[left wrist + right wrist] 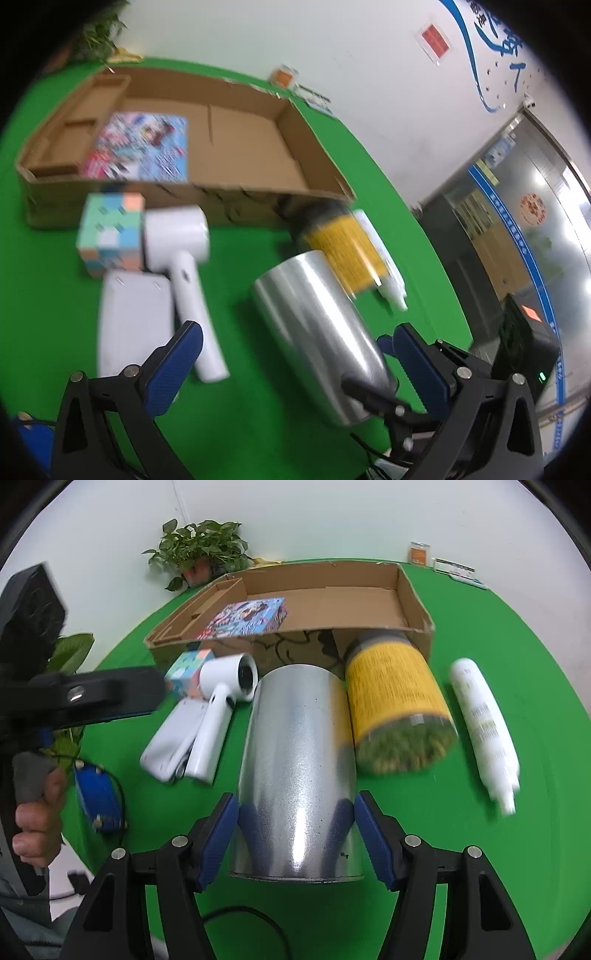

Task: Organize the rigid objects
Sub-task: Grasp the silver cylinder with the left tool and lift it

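A silver metal cylinder (pixel 295 760) lies on the green table, and my right gripper (pixel 295 834) has its blue pads on both its sides, shut on it. The cylinder also shows in the left wrist view (pixel 317 332). My left gripper (pixel 295 354) is open and empty, above the table near the cylinder. Beside the cylinder lie a yellow-labelled jar (pixel 399 705), a white bottle (pixel 484 731), a white hair dryer (pixel 221 716), a flat white case (pixel 170 742) and a pastel cube box (pixel 188 672). A cardboard tray (pixel 413 602) behind them holds a colourful box (pixel 247 620).
A potted plant (pixel 199 554) stands at the table's far left edge. A small orange jar (pixel 419 554) and a flat packet (pixel 458 570) sit by the wall at the far right. The white wall is behind. A glass door (pixel 517 221) is to the right.
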Demonstrator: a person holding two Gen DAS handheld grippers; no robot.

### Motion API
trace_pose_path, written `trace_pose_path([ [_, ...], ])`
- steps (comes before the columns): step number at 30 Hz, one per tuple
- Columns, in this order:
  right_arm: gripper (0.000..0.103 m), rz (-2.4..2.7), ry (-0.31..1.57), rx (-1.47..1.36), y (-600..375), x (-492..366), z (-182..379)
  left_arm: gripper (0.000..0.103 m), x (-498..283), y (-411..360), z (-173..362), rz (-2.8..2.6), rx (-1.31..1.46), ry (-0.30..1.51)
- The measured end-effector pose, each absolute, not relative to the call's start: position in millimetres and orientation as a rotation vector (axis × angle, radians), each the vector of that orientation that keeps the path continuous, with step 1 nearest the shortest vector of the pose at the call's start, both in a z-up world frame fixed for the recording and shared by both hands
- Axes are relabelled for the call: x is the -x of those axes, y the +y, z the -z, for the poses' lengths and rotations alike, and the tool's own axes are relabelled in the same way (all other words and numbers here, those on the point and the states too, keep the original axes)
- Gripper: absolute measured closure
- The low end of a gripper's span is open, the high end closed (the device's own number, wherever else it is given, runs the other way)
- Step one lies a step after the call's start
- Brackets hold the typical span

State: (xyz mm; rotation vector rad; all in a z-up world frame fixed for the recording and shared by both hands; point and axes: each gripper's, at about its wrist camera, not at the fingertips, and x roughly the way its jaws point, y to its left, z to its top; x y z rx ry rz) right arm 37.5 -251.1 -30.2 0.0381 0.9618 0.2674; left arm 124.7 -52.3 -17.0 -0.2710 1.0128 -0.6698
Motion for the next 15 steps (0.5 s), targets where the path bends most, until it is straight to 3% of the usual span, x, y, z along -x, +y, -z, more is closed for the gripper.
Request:
trace_pose_path([
  [2, 0.039, -0.271, 0.965, 0.0, -238, -20, 27, 0.001, -124, -60, 27, 0.691, 0.278, 1.06],
  [4, 0.032, -0.382, 0.972, -0.044, -230, -8, 26, 0.001, -122, -61, 35, 0.705, 0.305, 1.101],
  [6, 0.019, -0.503, 0.956, -0.153, -230, 1, 21, 0.001, -118, -58, 40, 0.704, 0.317, 1.123],
  [8, 0.014, -0.504, 0.92, -0.208, -242, 5, 13, 0.001, -116, -51, 44, 0.687, 0.321, 1.131],
  [13, 0.014, -0.469, 1.049, -0.392, -271, -17, 39, 0.001, -114, -47, 52, 0.678, 0.315, 1.176],
  [15, 0.02, -0.491, 1.125, -0.43, -268, -25, 56, 0.002, -115, -51, 57, 0.688, 0.312, 1.207],
])
